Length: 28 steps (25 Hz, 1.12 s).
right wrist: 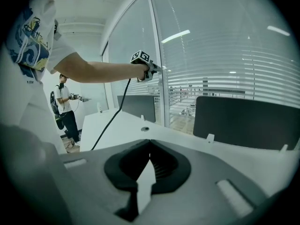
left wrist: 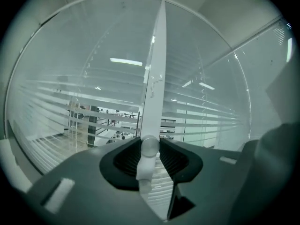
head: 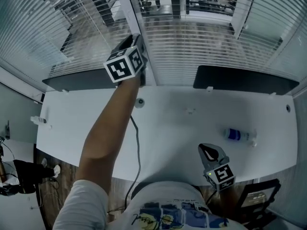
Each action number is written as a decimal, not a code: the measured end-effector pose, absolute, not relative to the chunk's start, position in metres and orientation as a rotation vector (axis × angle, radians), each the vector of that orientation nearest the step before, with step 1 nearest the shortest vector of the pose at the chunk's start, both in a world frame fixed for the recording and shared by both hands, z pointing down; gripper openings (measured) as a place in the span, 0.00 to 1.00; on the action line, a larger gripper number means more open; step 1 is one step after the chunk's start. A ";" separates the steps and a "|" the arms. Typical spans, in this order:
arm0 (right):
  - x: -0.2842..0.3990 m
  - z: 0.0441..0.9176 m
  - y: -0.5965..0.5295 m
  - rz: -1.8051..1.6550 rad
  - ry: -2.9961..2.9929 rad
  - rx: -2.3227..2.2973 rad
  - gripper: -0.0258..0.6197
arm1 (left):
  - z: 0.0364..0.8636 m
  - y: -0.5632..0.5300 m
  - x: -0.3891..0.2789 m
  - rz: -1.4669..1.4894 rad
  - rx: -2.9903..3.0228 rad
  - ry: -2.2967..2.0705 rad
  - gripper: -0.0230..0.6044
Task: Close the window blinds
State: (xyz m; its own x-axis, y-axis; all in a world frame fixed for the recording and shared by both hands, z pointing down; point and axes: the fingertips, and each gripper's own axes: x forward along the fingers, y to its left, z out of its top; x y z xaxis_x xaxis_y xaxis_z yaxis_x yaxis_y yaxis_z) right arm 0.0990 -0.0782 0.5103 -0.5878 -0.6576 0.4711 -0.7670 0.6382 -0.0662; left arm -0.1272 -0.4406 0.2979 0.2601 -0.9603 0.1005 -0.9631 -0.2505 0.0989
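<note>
The right gripper hangs low at the person's waist, far back from the window post, its jaws together on nothing. The left gripper is stretched out across the desk to just beside that post, jaws clamped on the white wand that hangs there. The blinds are down on both sides of the post, but their slats lie flat enough that the space beyond shows through. I would say the tilting step is in hand: the wand needs twisting about its length, grip kept firm, until the slats overlap.
</note>
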 end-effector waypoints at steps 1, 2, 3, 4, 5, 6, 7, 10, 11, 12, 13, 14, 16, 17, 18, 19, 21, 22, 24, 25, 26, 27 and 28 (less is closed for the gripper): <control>0.099 0.510 -0.078 0.371 -2.455 1.125 0.04 | 0.298 -0.441 -0.127 0.034 2.386 -1.829 0.24; 0.098 0.509 -0.078 0.379 -2.459 1.124 0.04 | 0.297 -0.441 -0.127 0.046 2.399 -1.828 0.24; 0.096 0.507 -0.078 0.394 -2.468 1.124 0.04 | 0.297 -0.441 -0.126 0.060 2.417 -1.825 0.24; 0.094 0.506 -0.078 0.405 -2.477 1.124 0.04 | 0.298 -0.440 -0.126 0.075 2.436 -1.821 0.25; 0.095 0.506 -0.078 0.403 -2.476 1.123 0.04 | 0.298 -0.439 -0.126 0.094 2.457 -1.819 0.25; 0.097 0.508 -0.077 0.390 -2.469 1.123 0.04 | 0.298 -0.438 -0.127 0.122 2.480 -1.826 0.28; 0.099 0.510 -0.077 0.378 -2.462 1.124 0.04 | 0.297 -0.437 -0.128 0.169 2.509 -1.843 0.31; 0.100 0.511 -0.078 0.366 -2.460 1.129 0.04 | 0.296 -0.433 -0.126 0.500 2.671 -1.948 0.33; 0.099 0.511 -0.078 0.365 -2.462 1.128 0.04 | 0.297 -0.430 -0.122 0.669 2.737 -1.979 0.33; 0.099 0.510 -0.077 0.367 -2.464 1.126 0.04 | 0.298 -0.427 -0.118 0.843 2.797 -1.997 0.33; 0.098 0.509 -0.077 0.373 -2.465 1.124 0.04 | 0.301 -0.425 -0.113 1.010 2.850 -2.002 0.33; 0.098 0.509 -0.077 0.378 -2.467 1.124 0.04 | 0.304 -0.422 -0.109 1.166 2.895 -2.001 0.33; 0.099 0.509 -0.077 0.379 -2.464 1.126 0.04 | 0.309 -0.419 -0.104 1.435 2.959 -1.988 0.33; 0.099 0.509 -0.077 0.374 -2.462 1.126 0.04 | 0.311 -0.417 -0.102 1.542 2.979 -1.979 0.33; 0.099 0.510 -0.076 0.370 -2.460 1.124 0.04 | 0.313 -0.416 -0.100 1.637 2.990 -1.971 0.33; 0.099 0.510 -0.076 0.368 -2.460 1.124 0.04 | 0.314 -0.416 -0.099 1.725 2.995 -1.964 0.33; 0.099 0.509 -0.076 0.365 -2.461 1.123 0.04 | 0.317 -0.417 -0.099 1.884 2.987 -1.952 0.33; 0.099 0.509 -0.076 0.364 -2.462 1.123 0.04 | 0.317 -0.418 -0.100 1.951 2.977 -1.949 0.33; 0.098 0.509 -0.076 0.363 -2.463 1.122 0.04 | 0.318 -0.422 -0.102 2.057 2.952 -1.944 0.33; 0.098 0.508 -0.076 0.365 -2.463 1.123 0.04 | 0.318 -0.425 -0.103 2.099 2.939 -1.939 0.33; 0.098 0.508 -0.077 0.366 -2.463 1.124 0.04 | 0.318 -0.427 -0.105 2.140 2.926 -1.931 0.33; 0.098 0.508 -0.077 0.365 -2.463 1.125 0.04 | 0.318 -0.430 -0.106 2.183 2.912 -1.922 0.33; 0.098 0.507 -0.077 0.363 -2.464 1.126 0.04 | 0.319 -0.432 -0.107 2.228 2.900 -1.910 0.33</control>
